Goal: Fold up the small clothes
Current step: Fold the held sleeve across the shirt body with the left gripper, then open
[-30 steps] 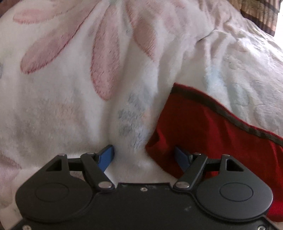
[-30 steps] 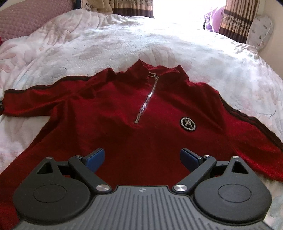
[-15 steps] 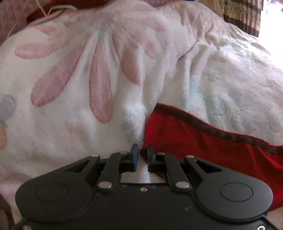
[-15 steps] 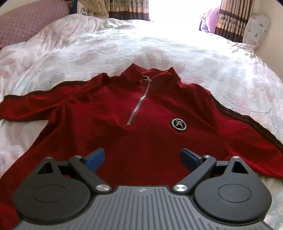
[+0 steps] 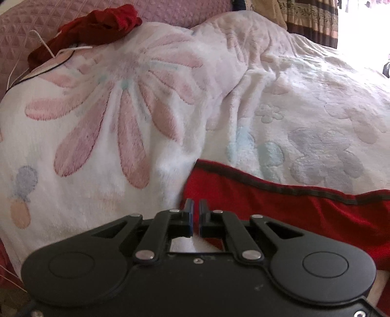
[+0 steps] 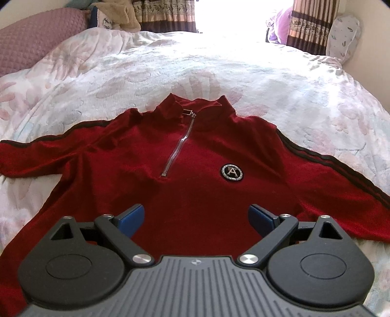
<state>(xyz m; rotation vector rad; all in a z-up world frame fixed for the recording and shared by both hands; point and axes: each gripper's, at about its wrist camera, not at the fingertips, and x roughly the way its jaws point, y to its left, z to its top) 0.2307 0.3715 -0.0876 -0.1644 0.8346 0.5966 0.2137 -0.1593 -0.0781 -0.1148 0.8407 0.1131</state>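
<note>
The left gripper has its fingers drawn nearly together at the cuff end of the sleeve; whether cloth sits between them cannot be told. The right gripper hangs wide apart over the lower front of the red zip-neck top, which lies face up, sleeves spread, on a fluffy white blanket printed with pale flowers. Beyond it lie a mauve quilted pillow, another crumpled red garment, brown patterned curtains and a bright window.
</note>
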